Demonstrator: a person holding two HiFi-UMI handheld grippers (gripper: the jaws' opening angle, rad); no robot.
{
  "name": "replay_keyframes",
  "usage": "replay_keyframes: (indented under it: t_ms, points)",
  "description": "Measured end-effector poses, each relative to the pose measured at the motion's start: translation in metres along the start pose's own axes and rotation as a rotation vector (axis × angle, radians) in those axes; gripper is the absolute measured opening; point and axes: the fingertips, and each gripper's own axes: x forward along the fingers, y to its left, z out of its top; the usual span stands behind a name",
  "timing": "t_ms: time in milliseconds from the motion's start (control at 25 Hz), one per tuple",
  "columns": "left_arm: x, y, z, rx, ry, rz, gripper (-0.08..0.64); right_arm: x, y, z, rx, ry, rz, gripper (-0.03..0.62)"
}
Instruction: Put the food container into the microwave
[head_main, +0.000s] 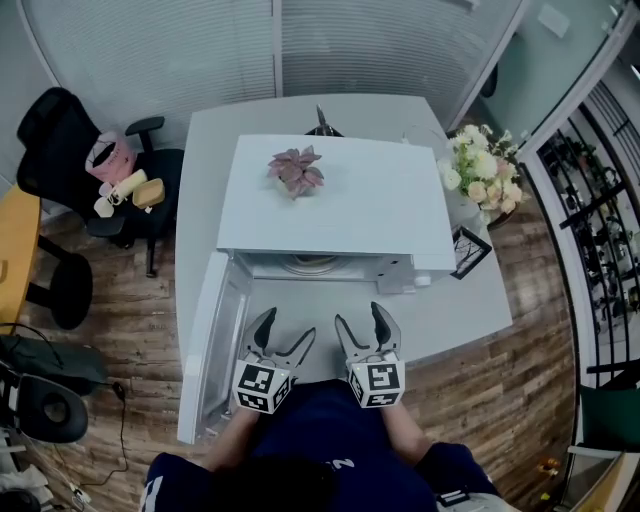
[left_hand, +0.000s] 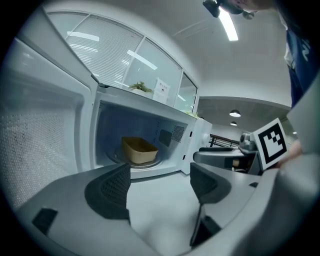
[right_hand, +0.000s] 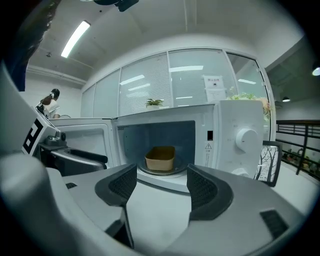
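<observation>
A tan food container (right_hand: 160, 158) (left_hand: 139, 150) sits on the round turntable inside the white microwave (head_main: 330, 200), whose door (head_main: 205, 340) hangs open to the left. Both grippers hover over the table in front of the cavity, well back from the container. My left gripper (head_main: 285, 335) (left_hand: 160, 187) is open and empty. My right gripper (head_main: 362, 325) (right_hand: 162, 186) is open too, with nothing between its fingers. In the head view the container is hidden under the microwave's top.
A small pink-leaved plant (head_main: 296, 170) stands on the microwave's top. A flower bouquet (head_main: 480, 180) and a framed picture (head_main: 468, 250) sit at the table's right end. A black office chair (head_main: 80, 160) with items on it stands left of the table.
</observation>
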Motion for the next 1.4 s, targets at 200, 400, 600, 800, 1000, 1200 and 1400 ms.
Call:
replay_keyframes:
  t_ms: [200,400,600,800,1000,1200,1400]
  points:
    - [0.003,-0.008,-0.003,0.007,0.013,-0.031,0.356,-0.003,0.001,-0.002,0.008,-0.003,0.006,0.316]
    - [0.006,-0.013,-0.002,0.004,0.021,-0.046,0.356,-0.001,0.005,-0.003,0.012,0.006,0.039,0.316]
    - [0.005,-0.011,0.001,0.008,0.007,-0.032,0.317,0.000,0.007,0.001,-0.002,-0.002,0.050,0.255]
    - [0.001,-0.004,0.007,0.001,-0.028,0.009,0.174,-0.001,0.006,0.005,0.012,-0.012,0.055,0.121]
    - [-0.005,0.012,0.009,-0.019,-0.053,0.101,0.005,-0.001,0.003,0.006,0.067,-0.023,0.051,0.011]
    - [0.001,-0.001,0.008,-0.017,-0.030,0.018,0.002,-0.002,0.007,0.010,0.105,-0.040,0.090,0.009]
    - [0.005,-0.005,0.002,0.013,0.007,-0.008,0.002,0.000,0.012,0.003,0.080,-0.006,0.094,0.009]
